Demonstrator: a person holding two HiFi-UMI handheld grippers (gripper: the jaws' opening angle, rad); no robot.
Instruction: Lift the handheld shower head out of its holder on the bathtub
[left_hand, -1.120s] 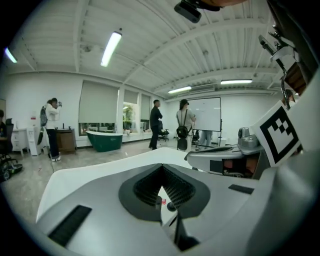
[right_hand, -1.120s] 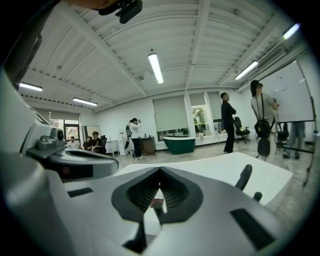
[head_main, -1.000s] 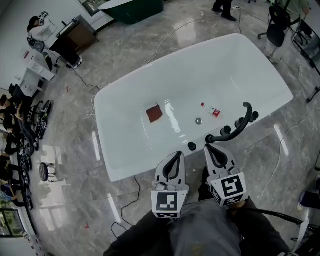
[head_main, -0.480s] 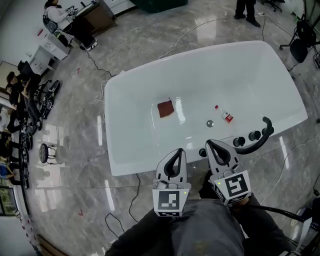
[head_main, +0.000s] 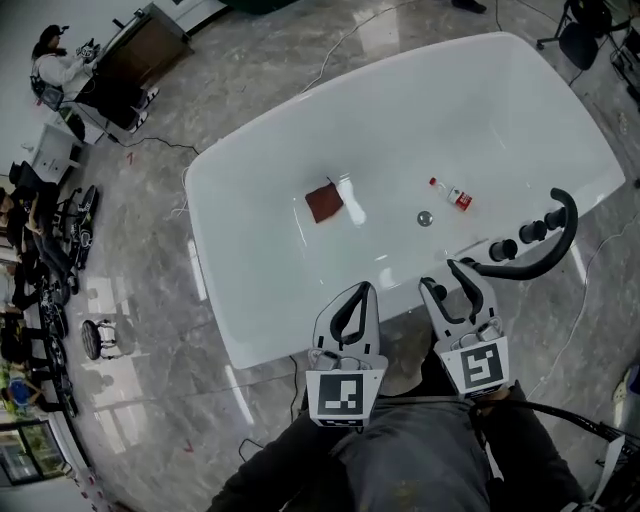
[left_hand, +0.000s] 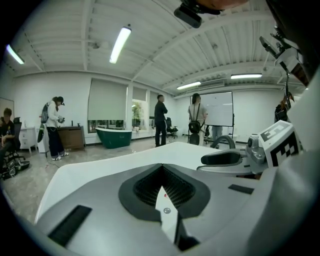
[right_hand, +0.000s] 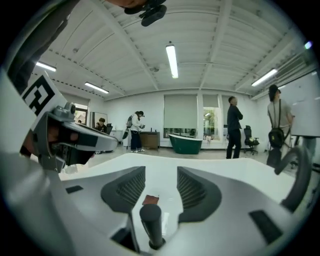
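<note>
Hovering at bathtub rim (head_main: 268, 336), left claw (head_main: 361, 289) closed, shower head (head_main: 548, 258) seemingly docked

Left gripper (head_main: 354, 300): low in the head view at 6 o'clock, pointing toward 12 o'clock. Jaws closed together, nothing held.

Right gripper (head_main: 443, 280): just beside it at 5 o'clock, pointing toward 11 o'clock. Jaws apart, having just been opening. A black knob (right_hand: 150, 220) stands between them, with the pads clear of it.

No legible text; bottle (head_main: 450, 194) label too small.
</note>
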